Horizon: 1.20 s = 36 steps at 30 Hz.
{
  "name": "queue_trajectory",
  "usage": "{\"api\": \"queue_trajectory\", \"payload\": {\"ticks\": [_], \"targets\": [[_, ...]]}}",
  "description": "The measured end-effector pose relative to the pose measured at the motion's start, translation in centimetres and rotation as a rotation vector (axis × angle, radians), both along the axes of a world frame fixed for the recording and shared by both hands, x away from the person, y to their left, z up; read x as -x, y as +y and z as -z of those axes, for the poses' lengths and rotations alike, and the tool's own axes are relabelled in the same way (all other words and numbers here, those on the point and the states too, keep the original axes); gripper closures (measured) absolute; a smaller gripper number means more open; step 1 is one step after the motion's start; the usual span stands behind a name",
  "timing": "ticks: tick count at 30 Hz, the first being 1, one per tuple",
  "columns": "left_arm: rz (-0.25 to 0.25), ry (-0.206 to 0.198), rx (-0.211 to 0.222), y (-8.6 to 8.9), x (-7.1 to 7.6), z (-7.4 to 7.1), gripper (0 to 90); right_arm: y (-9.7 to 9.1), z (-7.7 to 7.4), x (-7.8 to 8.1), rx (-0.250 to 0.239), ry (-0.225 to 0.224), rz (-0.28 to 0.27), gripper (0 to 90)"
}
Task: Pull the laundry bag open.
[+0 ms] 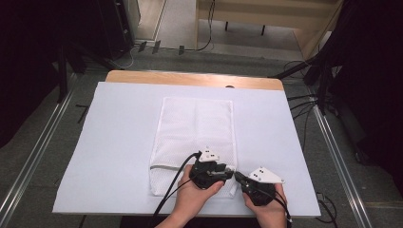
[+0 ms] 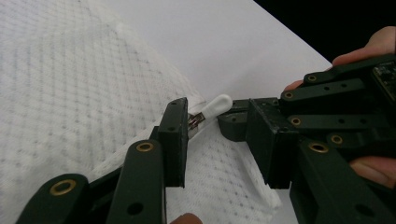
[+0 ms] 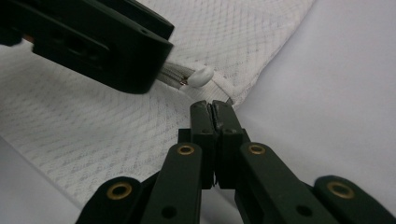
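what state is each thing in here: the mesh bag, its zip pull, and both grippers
mesh bag: lying flat on the white sheet, zip end nearest the person
zip pull: at the bag's right corner, sticking out sideways, between the left gripper's jaws
left gripper: open, jaws either side of the pull
right gripper: shut, tips pinching the bag's corner just below the pull
white sheet: flat, covering the table

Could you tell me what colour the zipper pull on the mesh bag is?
White; the zipper pull shows best in the left gripper view.
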<state>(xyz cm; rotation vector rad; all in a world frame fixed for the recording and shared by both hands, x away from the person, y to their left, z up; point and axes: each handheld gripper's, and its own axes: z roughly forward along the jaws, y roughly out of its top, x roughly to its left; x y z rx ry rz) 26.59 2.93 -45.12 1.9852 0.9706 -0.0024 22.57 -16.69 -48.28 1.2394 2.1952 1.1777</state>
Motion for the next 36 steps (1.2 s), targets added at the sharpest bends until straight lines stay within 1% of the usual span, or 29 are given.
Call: {"api": "queue_trajectory", "payload": {"ticks": [2,3,4,5,7,9,10,11,12,13,15,19,21,23,26,28,30,34,36], "targets": [[-0.018,0.005,-0.001,-0.5,-0.2,-0.1,57.6,0.0,-0.1,0.1,-0.006,-0.010,-0.008,90.0],[-0.031,0.010,-0.012,-0.8,-0.3,-0.1,57.5,0.1,-0.2,0.2,-0.011,-0.011,-0.011,90.0],[-0.050,0.018,-0.021,-1.1,-0.5,-0.1,59.0,0.1,-0.3,0.2,-0.012,-0.017,-0.013,90.0],[-0.058,0.027,-0.012,-1.2,-0.6,-0.2,61.0,0.1,-0.4,0.3,-0.015,-0.019,-0.019,90.0],[-0.066,0.034,-0.011,-1.3,-0.7,-0.2,62.4,0.2,-0.5,0.5,-0.020,-0.020,-0.023,90.0],[-0.067,0.037,-0.019,-1.3,-0.7,-0.3,68.7,0.2,-0.5,0.5,-0.016,-0.026,-0.025,90.0],[-0.065,0.046,-0.016,-1.1,-0.7,-0.3,68.7,0.2,-0.6,0.6,-0.015,-0.027,-0.027,90.0],[-0.059,0.049,-0.014,-0.9,-0.7,-0.4,71.7,0.2,-0.6,0.6,-0.014,-0.033,-0.028,90.0],[-0.059,0.046,-0.016,-0.8,-0.7,-0.5,75.6,0.2,-0.6,0.6,-0.011,-0.033,-0.028,90.0],[-0.056,0.044,-0.018,-0.6,-0.7,-0.6,76.7,0.2,-0.6,0.6,-0.011,-0.032,-0.027,90.0],[-0.053,0.040,-0.018,-0.3,-0.7,-0.8,82.4,0.1,-0.7,0.6,-0.013,-0.036,-0.024,90.0],[-0.046,0.050,-0.022,0.3,-0.8,-0.8,85.5,0.0,-0.9,0.7,-0.035,-0.037,-0.019,90.0],[-0.046,0.051,-0.030,0.4,-0.7,-0.8,86.2,0.0,-0.9,0.7,-0.035,-0.039,-0.018,90.0],[-0.044,0.055,-0.026,0.5,-0.7,-0.6,86.4,0.0,-0.9,0.8,-0.036,-0.046,-0.021,90.0],[-0.025,0.072,-0.027,0.7,-0.8,-0.3,86.5,0.0,-1.0,0.8,-0.045,-0.052,-0.023,90.0],[-0.022,0.084,-0.030,0.9,-0.8,-0.1,86.6,-0.1,-1.1,0.8,-0.054,-0.051,-0.028,90.0],[-0.008,0.083,-0.030,1.1,-0.9,0.1,87.8,-0.1,-1.1,0.8,-0.057,-0.054,-0.032,90.0],[0.007,0.046,-0.052,1.1,-0.6,0.0,88.2,0.0,-1.2,0.9,-0.053,-0.054,-0.031,90.0],[0.011,0.039,-0.058,1.1,-0.5,-0.1,88.3,0.0,-1.3,0.9,-0.044,-0.061,-0.024,90.0]]}}
